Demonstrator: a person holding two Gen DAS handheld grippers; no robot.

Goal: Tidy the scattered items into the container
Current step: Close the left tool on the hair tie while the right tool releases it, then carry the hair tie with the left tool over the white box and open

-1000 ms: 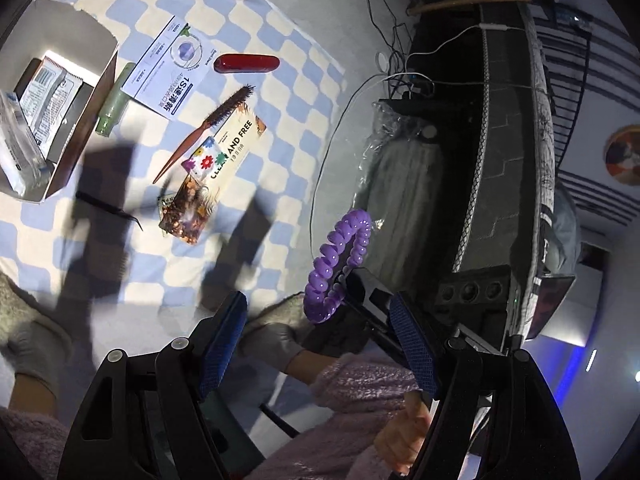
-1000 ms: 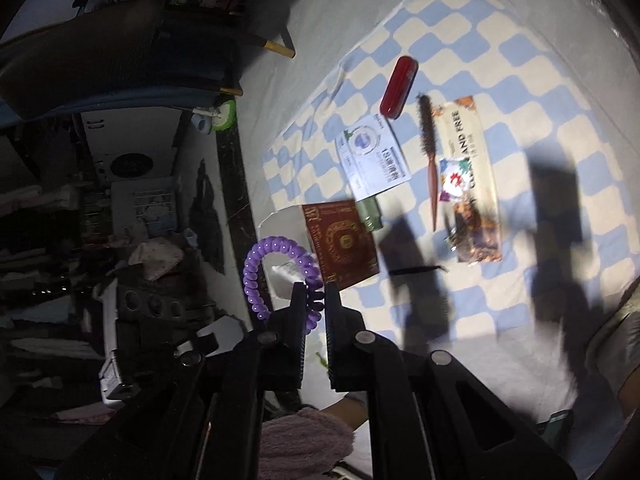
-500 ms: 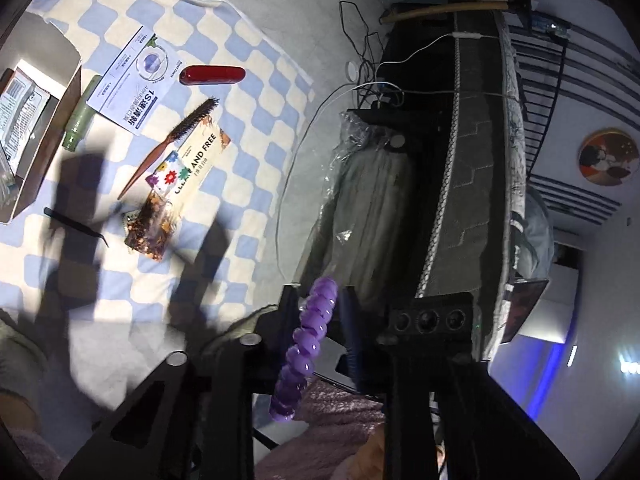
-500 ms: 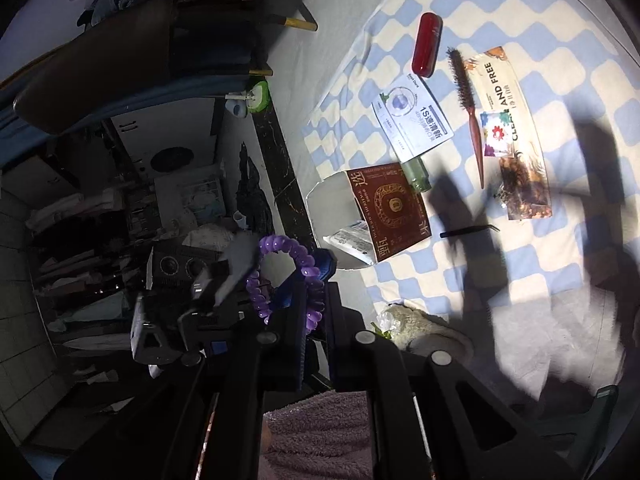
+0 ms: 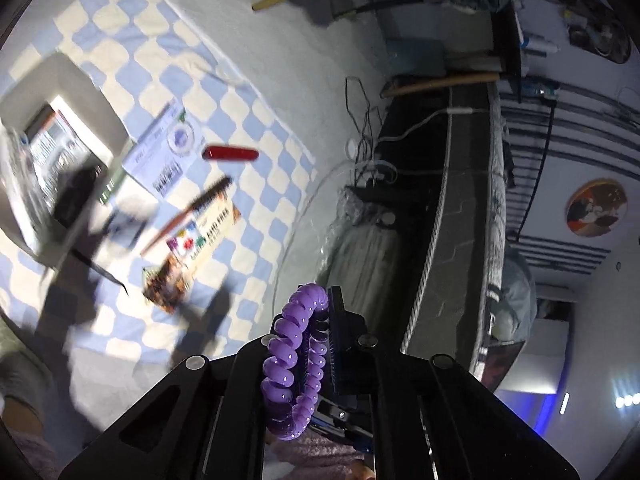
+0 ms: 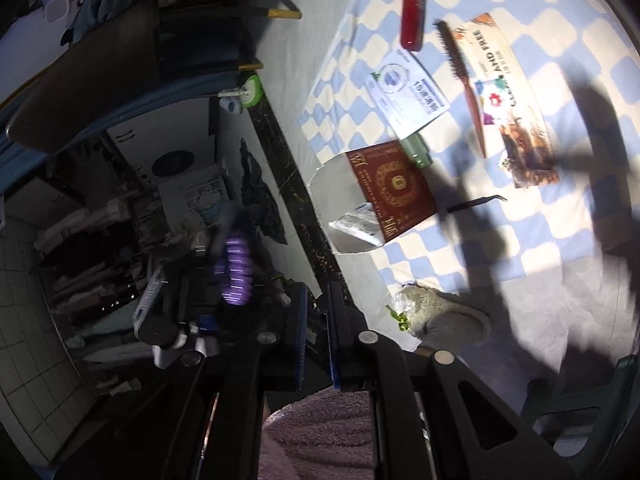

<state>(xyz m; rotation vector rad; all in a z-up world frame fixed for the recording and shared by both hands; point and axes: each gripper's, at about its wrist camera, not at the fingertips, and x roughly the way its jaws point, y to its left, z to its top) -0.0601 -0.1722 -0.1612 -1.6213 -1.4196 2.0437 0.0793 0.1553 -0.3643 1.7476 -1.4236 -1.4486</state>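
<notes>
Left wrist view: my left gripper (image 5: 320,320) clamps the purple coil tie (image 5: 294,360); carry step in hand. The box (image 5: 60,80) lies at 9 o'clock.

Right wrist view: my right gripper (image 6: 317,320) stands slightly parted, empty. Next, I carry the tie to the box (image 6: 332,172) at 12 o'clock.
</notes>
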